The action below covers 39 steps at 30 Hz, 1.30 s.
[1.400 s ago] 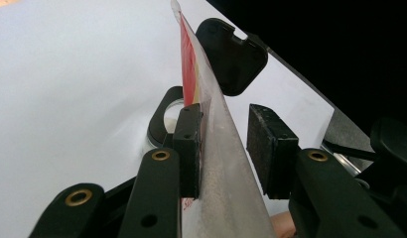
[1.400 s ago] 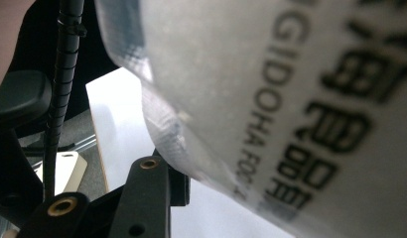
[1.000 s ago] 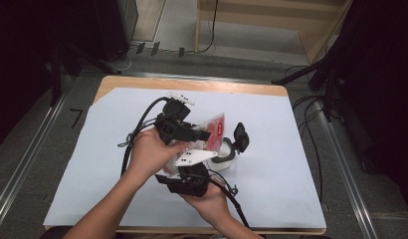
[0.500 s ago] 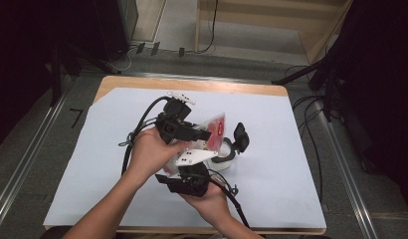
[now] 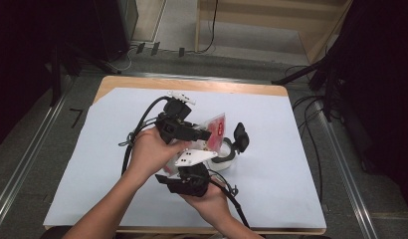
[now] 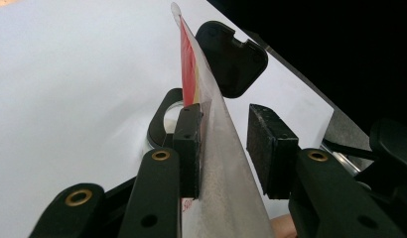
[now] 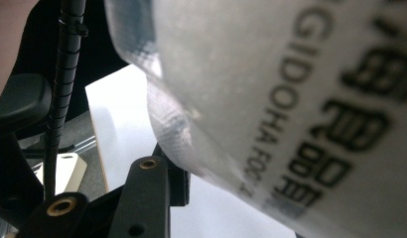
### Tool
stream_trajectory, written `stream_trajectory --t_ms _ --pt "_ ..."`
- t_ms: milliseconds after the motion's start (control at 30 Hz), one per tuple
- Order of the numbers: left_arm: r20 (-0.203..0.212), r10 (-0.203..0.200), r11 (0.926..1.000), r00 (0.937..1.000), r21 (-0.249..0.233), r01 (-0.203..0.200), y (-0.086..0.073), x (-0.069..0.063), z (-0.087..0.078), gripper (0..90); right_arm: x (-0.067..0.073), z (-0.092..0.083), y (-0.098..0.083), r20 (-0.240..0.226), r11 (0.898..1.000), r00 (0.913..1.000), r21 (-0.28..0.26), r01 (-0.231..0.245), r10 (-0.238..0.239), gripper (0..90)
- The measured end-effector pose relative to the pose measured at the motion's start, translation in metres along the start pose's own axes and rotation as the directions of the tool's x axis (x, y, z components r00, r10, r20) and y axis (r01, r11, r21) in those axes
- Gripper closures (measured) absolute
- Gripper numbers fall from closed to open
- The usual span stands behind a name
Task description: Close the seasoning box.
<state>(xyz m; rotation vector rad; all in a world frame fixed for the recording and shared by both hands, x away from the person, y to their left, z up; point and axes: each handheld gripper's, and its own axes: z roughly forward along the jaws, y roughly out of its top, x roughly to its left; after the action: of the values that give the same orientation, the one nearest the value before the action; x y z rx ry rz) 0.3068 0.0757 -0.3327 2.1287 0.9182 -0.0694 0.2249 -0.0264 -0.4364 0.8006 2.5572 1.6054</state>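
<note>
A red-and-white plastic pouch [image 5: 215, 130] stands on edge above the middle of the white-covered table [image 5: 92, 164]. My left gripper [image 5: 204, 136] reaches it from the left. In the left gripper view the pouch [image 6: 216, 148] lies against the left pad [image 6: 187, 148], with a gap to the right pad [image 6: 271, 148], so the left gripper [image 6: 224, 148] is open around it. My right gripper [image 5: 204, 152] comes up from below. In the right gripper view the pouch [image 7: 291, 99] covers the right jaw, and only the left jaw shows. Just behind sit a small black-rimmed jar [image 5: 226, 160] and its raised black lid [image 5: 241, 135].
Black cables [image 5: 137, 134] trail from both grippers across the sheet. The wooden table edge [image 5: 192, 84] runs along the back. Metal floor rails [image 5: 23, 164] flank both sides. Dark stands and cables [image 5: 311, 74] crowd the right, with wooden furniture [image 5: 271, 20] beyond.
</note>
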Motion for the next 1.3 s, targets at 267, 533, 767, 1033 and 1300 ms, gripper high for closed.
stream_trajectory --t_ms 267,533,767,1033,1300 --pt "0.002 0.001 1.0000 1.0000 -0.003 -0.001 0.0000 -0.0002 0.0002 67.7 0.0001 -0.0001 0.0000 0.001 1.000 1.0000 0.000 0.000 0.000 63.6" --pt "-0.003 0.003 1.0000 1.0000 -0.001 -0.003 0.0001 -0.0007 0.0001 67.7 0.0003 -0.0002 0.0000 0.004 1.000 1.0000 0.000 0.001 -0.001 63.7" --pt "0.001 0.008 1.0000 1.0000 -0.002 -0.008 0.0001 -0.0006 0.0000 67.5 0.0003 -0.0001 0.0000 0.005 1.000 1.0000 0.000 0.004 -0.004 63.7" --pt "0.000 0.008 1.0000 1.0000 -0.002 -0.008 0.0000 -0.0009 0.0001 67.7 0.0002 -0.0002 0.0000 0.006 1.000 1.0000 0.001 0.006 -0.006 63.8" --pt "-0.005 0.007 1.0000 1.0000 -0.003 -0.007 0.0002 -0.0014 0.0000 67.8 0.0004 -0.0007 0.0006 0.010 1.000 0.9999 0.006 0.010 -0.010 63.7"
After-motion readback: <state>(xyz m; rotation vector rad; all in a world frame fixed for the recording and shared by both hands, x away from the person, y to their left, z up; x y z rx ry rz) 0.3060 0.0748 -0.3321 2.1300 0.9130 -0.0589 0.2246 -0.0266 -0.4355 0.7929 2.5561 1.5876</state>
